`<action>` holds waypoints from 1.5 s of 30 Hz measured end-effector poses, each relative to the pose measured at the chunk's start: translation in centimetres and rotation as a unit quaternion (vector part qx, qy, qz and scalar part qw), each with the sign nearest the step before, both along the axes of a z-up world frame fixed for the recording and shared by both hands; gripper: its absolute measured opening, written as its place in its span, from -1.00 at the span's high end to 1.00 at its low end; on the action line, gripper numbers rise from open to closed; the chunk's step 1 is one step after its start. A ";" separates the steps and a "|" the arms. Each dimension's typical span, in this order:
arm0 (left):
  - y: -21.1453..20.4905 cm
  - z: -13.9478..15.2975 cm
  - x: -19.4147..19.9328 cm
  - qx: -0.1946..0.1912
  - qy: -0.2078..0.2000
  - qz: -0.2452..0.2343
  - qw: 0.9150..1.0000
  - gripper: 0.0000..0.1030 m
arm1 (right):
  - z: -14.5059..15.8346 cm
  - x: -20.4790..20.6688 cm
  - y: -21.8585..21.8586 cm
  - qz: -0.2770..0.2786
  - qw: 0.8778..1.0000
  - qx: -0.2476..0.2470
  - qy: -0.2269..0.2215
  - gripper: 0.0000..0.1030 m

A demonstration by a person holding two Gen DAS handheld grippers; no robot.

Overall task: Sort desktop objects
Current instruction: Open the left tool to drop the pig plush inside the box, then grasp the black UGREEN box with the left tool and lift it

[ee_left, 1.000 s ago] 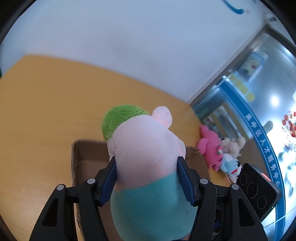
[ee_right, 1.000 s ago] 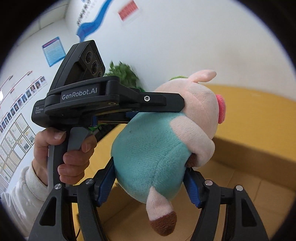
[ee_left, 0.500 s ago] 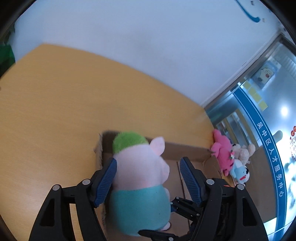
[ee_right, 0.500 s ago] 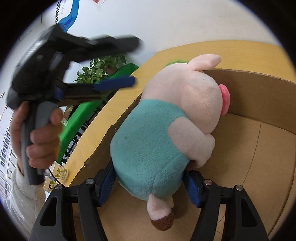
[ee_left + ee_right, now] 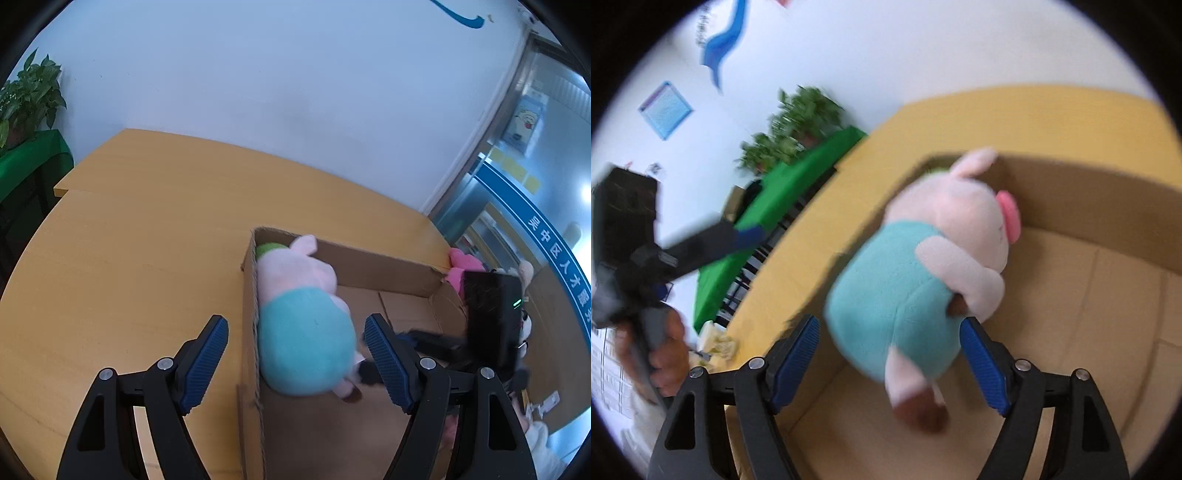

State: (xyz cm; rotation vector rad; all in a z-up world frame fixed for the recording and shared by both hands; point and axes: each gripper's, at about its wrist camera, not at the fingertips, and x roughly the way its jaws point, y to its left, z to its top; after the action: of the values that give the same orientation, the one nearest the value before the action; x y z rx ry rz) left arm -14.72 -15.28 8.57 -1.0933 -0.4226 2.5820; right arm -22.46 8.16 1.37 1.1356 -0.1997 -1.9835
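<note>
Left wrist | one pig plush (image 5: 303, 317) in one box (image 5: 369, 258) | both grippers spread, empty

Bright even indoor light, heavy fisheye edge distortion, motion blur in the right-wrist view.

A white wall (image 5: 258, 74) stands behind a wooden table (image 5: 129, 240); a blue swoosh (image 5: 724, 48) and a pale blue poster (image 5: 666, 110) hang on the wall; leafy plants (image 5: 798, 118) sit on a stand draped in green cloth (image 5: 783, 195), just beside the table's far corner; opposite, a glass door (image 5: 535, 177) carries a blue band with white Chinese characters (image 5: 554, 251).
</note>
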 end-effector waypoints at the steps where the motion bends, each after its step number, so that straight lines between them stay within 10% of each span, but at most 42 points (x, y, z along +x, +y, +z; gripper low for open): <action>1: 0.3 -0.1 1.0 -0.006 0.003 -0.003 1.000 -0.52 | 1.2 1.4 1.5 -0.004 1.000 -0.009 0.013 -0.55; 9: 3.9 -3.6 7.9 -0.043 -0.014 -0.041 0.998 -0.52 | 6.6 11.4 12.8 -0.104 0.989 0.033 0.096 -0.62; 20: 6.6 -6.1 11.1 -0.090 -0.040 -0.035 0.994 -0.52 | -1.1 15.7 23.1 -0.191 0.973 0.119 0.042 -0.61; 26: 5.9 -4.9 10.5 -0.076 -0.047 -0.018 0.996 -0.52 | 0.4 16.6 23.6 -0.172 0.977 0.107 0.073 -0.61; 33: 6.2 -0.8 16.0 -0.099 0.035 0.011 0.994 -0.72 | 3.9 24.2 24.3 -0.093 0.988 0.064 0.109 -0.61; 45: 11.3 -5.4 22.5 0.002 -0.034 -0.067 0.997 -0.73 | -4.4 30.1 21.3 -0.038 0.996 0.080 0.009 -0.61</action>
State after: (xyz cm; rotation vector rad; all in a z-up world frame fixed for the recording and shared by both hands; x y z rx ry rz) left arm 7.79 -3.98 3.15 -1.1690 -0.3568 2.4328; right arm 7.64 29.51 -3.01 1.2263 -0.0759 -2.1072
